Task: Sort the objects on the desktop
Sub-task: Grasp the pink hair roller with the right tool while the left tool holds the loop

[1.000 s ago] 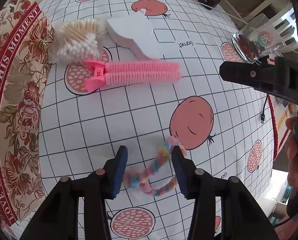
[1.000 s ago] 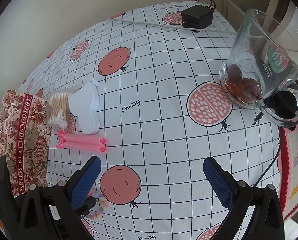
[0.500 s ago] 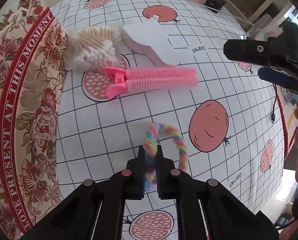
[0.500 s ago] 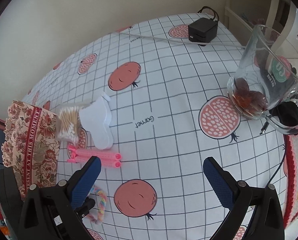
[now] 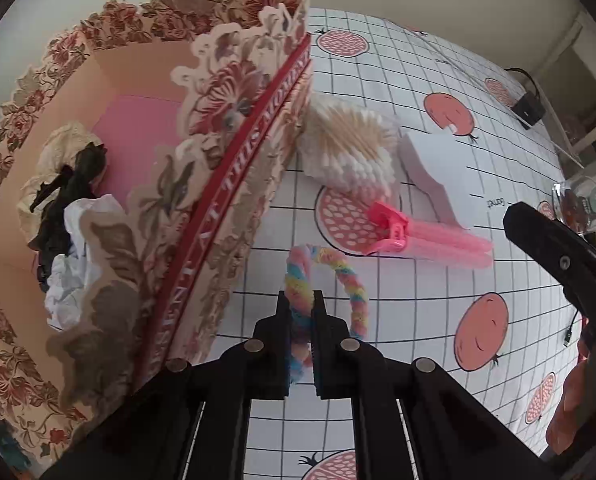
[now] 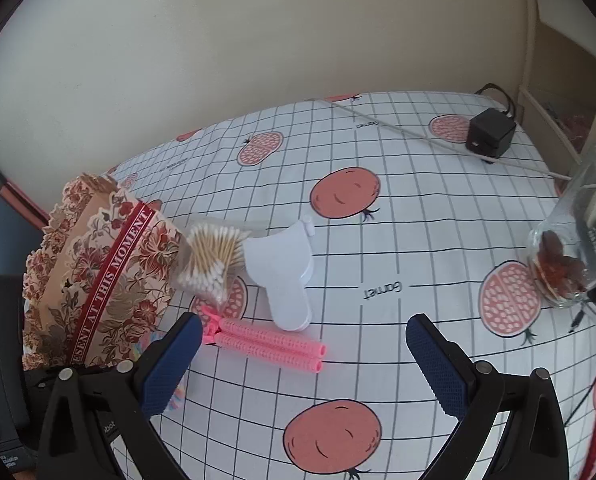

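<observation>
My left gripper (image 5: 300,304) is shut on a rainbow-coloured fuzzy loop (image 5: 330,276), lifted just off the cloth beside the floral paper box (image 5: 225,184). Inside the box lie crumpled paper and a dark scrap (image 5: 67,200). A bag of cotton swabs (image 5: 350,148) leans on the box wall. Next to it lie a white flat case (image 5: 438,168) and a pink clip (image 5: 430,236). My right gripper (image 6: 304,356) hangs open above the cloth, near the pink clip (image 6: 265,340), with nothing between its fingers. Left of its left finger, a bit of the loop (image 6: 143,346) shows.
A glass mug (image 6: 578,256) with brown pieces stands at the right edge. A black adapter (image 6: 490,136) and its cable lie at the far right. The gridded pomegranate cloth (image 6: 378,240) covers the table. A person's hand (image 5: 578,412) shows at lower right in the left wrist view.
My left gripper closed on the rainbow loop, lifted it and carried it left toward the floral box, whose inside now shows. The right gripper drifted back with its jaws still wide.
</observation>
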`<state>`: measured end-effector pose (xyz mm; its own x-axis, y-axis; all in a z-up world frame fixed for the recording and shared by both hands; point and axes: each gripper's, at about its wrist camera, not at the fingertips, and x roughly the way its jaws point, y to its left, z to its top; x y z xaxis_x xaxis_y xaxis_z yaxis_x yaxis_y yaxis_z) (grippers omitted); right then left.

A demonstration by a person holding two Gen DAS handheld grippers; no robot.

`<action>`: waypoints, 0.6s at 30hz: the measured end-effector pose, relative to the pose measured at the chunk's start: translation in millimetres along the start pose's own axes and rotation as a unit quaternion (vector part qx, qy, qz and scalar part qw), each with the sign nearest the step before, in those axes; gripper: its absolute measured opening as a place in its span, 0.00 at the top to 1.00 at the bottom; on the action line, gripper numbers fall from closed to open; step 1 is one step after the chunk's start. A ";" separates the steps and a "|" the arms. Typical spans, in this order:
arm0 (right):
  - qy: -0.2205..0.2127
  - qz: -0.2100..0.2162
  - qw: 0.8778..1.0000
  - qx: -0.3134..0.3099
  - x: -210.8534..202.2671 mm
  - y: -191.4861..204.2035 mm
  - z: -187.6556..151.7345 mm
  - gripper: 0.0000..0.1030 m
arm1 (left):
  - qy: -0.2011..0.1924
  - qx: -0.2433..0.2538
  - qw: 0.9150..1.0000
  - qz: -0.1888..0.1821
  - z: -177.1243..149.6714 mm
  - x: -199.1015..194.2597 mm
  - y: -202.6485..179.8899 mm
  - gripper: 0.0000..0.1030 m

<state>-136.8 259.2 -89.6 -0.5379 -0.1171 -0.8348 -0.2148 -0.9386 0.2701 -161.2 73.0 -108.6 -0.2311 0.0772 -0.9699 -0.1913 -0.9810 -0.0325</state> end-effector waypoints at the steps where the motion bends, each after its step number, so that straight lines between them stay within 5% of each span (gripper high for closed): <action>1: 0.003 0.011 1.000 -0.002 5.2 1.6 -1.7 0.02 | -0.001 -0.003 1.000 -0.001 -0.6 -1.4 4.4 0.92; 18: 0.052 0.023 0.997 -0.061 46.8 30.4 -19.4 0.24 | 0.002 -0.024 0.999 -0.025 2.7 4.8 -0.9 0.92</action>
<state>-152.7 218.9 -129.8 -0.4559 -0.1873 -0.8701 -0.0876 -0.9634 0.2532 -164.7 74.7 -112.6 -0.2181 0.1257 -0.9678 -0.1570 -0.9833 -0.0924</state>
